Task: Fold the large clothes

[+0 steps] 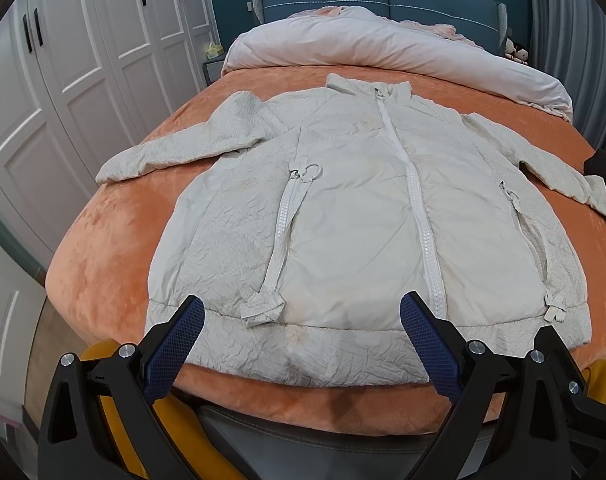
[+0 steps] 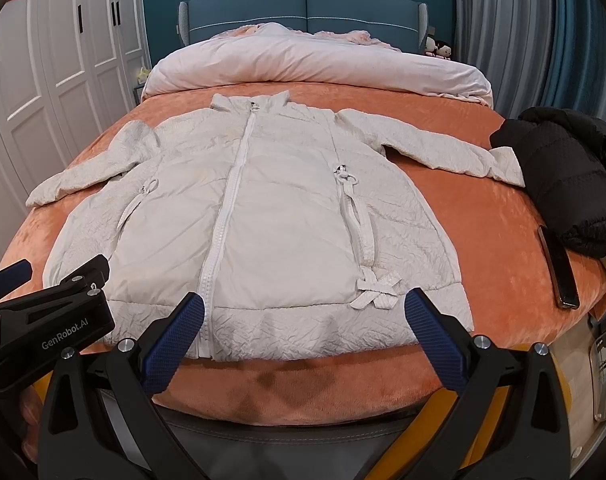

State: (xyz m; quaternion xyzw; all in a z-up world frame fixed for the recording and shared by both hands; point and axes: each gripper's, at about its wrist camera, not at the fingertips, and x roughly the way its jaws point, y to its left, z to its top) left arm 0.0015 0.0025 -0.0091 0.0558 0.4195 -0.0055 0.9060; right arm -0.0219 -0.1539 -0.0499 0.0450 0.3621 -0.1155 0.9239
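Note:
A large cream-white zipped jacket [image 1: 343, 208] lies flat, front up, on the orange bed cover, collar far, hem near, both sleeves spread out; it also shows in the right wrist view [image 2: 271, 224]. My left gripper [image 1: 301, 320] is open and empty, hovering just above the hem left of the centre zipper. My right gripper [image 2: 303, 316] is open and empty above the hem right of the zipper. The left gripper's body [image 2: 43, 320] shows at the left of the right wrist view.
A black puffy garment [image 2: 563, 176] lies at the bed's right side, touching the jacket's right cuff. A dark phone [image 2: 559, 268] lies near it. A rolled pink duvet [image 2: 315, 64] lies across the head end. White wardrobes [image 1: 63, 80] stand on the left.

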